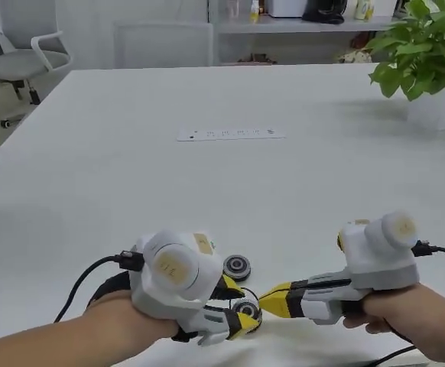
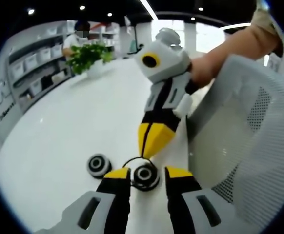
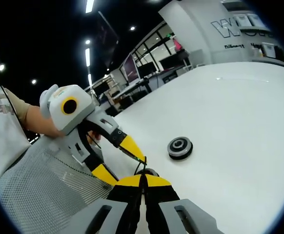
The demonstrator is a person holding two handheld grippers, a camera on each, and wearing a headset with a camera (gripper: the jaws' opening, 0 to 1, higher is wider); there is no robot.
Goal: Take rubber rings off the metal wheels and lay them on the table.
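Observation:
A small metal wheel (image 1: 247, 310) sits between the yellow-tipped jaws of my left gripper (image 1: 243, 308), which is shut on it just above the white table (image 1: 207, 191). In the left gripper view the wheel (image 2: 146, 176) fills the gap of that gripper (image 2: 147, 175). My right gripper (image 1: 265, 297) comes in from the right, shut on a thin black rubber ring (image 2: 131, 161) drawn out from the wheel. In the right gripper view its tips (image 3: 143, 181) pinch the ring (image 3: 141, 168). A second wheel (image 1: 237, 267) lies flat on the table close behind.
A potted plant (image 1: 425, 46) stands at the table's far right. A flush white socket panel (image 1: 230, 134) lies mid-table. Office chairs (image 1: 24, 53) stand beyond the far edge. A mesh chair back (image 2: 249, 136) is close behind the grippers, by the near table edge.

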